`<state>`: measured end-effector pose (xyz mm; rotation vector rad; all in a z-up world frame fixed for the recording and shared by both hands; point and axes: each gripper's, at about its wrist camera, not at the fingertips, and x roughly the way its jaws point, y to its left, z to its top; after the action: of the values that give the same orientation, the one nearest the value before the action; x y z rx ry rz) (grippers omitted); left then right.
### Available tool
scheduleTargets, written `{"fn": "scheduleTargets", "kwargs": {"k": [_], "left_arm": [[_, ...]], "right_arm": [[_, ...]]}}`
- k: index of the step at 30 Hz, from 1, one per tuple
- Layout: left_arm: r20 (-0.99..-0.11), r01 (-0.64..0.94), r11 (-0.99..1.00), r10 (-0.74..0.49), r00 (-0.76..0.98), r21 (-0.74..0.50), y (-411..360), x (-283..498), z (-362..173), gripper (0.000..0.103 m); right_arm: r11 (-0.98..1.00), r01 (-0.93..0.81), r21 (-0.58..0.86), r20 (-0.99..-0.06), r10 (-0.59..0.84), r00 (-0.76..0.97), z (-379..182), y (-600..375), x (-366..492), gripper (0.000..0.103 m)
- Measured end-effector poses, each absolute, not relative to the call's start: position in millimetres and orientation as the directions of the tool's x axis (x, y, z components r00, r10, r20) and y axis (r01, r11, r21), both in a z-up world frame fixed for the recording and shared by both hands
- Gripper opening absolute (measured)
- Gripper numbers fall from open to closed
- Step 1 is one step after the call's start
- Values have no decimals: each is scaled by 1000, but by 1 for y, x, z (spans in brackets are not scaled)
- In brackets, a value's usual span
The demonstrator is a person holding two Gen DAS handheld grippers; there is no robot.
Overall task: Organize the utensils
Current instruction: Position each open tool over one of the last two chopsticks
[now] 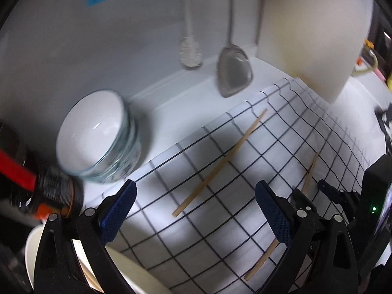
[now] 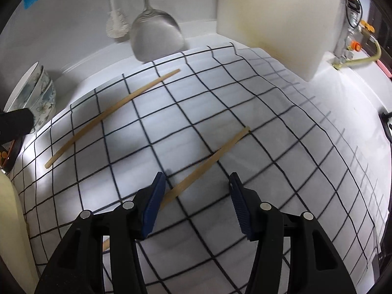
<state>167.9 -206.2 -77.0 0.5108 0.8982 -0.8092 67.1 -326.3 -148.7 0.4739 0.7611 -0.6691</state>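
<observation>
Landmark for every place below: the white cloth [image 2: 220,112] with a black grid, spread over the counter.

Nearest, the right gripper [image 2: 196,205] hangs over the cloth's near edge, tilted down. Its 2 blue-padded jaws stand apart and hold nothing. One wooden chopstick [image 2: 208,161] lies flat on the cloth, its near end passing under the left-hand pad. It runs diagonally away toward the cloth's middle. The gap looks set to straddle this stick, though the stick sits off to one side of it, not centred.

The left gripper [image 1: 196,208] hovers over the same near edge, further to the cloth's left. Its jaws also stand wide apart and empty. The second chopstick [image 1: 220,164] lies on the cloth just beyond that gap, roughly parallel to the first and well apart from it. With 1 gripper aimed near each stick, the likely plan is to lift both and bring them together as a pair.

Off the cloth's left edge stand stacked bowls [image 2: 36,93] with a pale floral pattern. They seem parked clear of the work area.

Beyond the cloth's far edge a metal spatula [image 2: 156,36] and a white skimmer [image 2: 117,27] hang on the wall, stored by their handles. At the far right corner a pale cutting board [image 2: 276,19] leans upright.
</observation>
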Motion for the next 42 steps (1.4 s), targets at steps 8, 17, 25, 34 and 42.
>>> {"fn": "scheduleTargets", "kwargs": {"k": [8, 17, 25, 34, 42], "left_arm": [[-847, 888, 441, -419, 328, 126, -232, 169, -76, 95], [-876, 935, 310, -387, 288, 171, -245, 172, -96, 95], [-896, 964, 206, -376, 235, 167, -255, 169, -112, 95], [-934, 981, 148, -317, 168, 126, -266, 169, -124, 95], [-965, 990, 123, -246, 91, 62, -285, 176, -141, 93]], "right_arm": [[647, 714, 269, -749, -326, 577, -136, -318, 41, 52], [589, 747, 307, -774, -302, 557, -140, -293, 35, 52], [548, 775, 316, -777, -319, 543, -142, -285, 30, 52], [522, 798, 301, -787, -336, 517, -143, -282, 33, 52], [531, 801, 275, -780, -364, 509, -145, -280, 35, 52]]}}
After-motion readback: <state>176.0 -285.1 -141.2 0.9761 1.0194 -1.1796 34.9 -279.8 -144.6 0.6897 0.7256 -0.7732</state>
